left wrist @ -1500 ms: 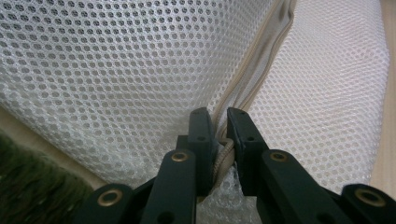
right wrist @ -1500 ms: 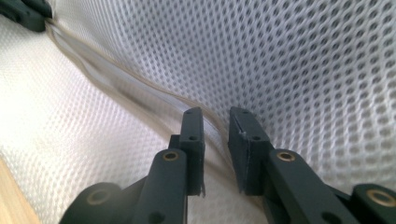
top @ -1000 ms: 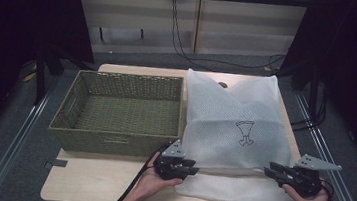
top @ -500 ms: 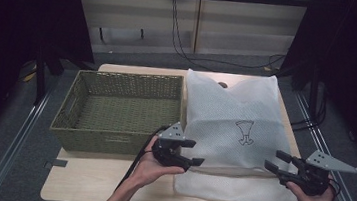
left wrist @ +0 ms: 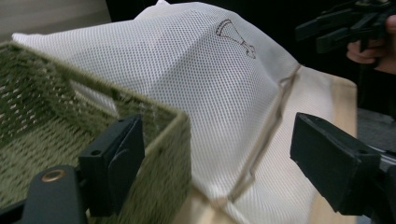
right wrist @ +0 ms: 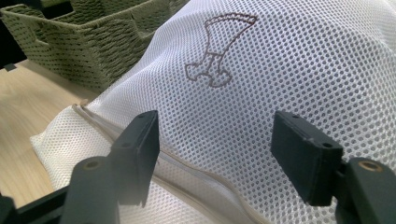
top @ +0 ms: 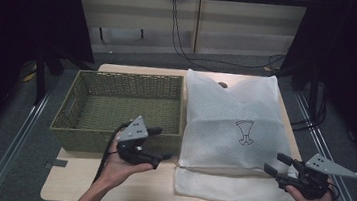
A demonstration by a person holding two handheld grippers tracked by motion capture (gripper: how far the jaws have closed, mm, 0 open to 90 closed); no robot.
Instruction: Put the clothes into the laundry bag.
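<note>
A white mesh bag (top: 236,131) with a small stitched emblem (right wrist: 219,51) lies flat on the right half of the wooden table (top: 107,188); a zip seam (left wrist: 275,107) runs near its front edge. Left of it stands an empty green woven basket (top: 125,107). My left gripper (top: 161,143) hangs open at the basket's near right corner (left wrist: 163,140), jaws wide apart with nothing between them. My right gripper (top: 276,163) is open too, held just above the bag's front right part (right wrist: 224,116), empty.
The bag's left side touches the basket's right wall (right wrist: 93,32). Bare tabletop (right wrist: 28,107) runs along the front in front of the basket. Dark floor, metal rails (top: 10,148) and cables (top: 187,41) surround the table.
My left gripper has moved left from the bag's front edge to the basket's corner and lifted a little. My right gripper has drifted slightly right and nearer the person.
</note>
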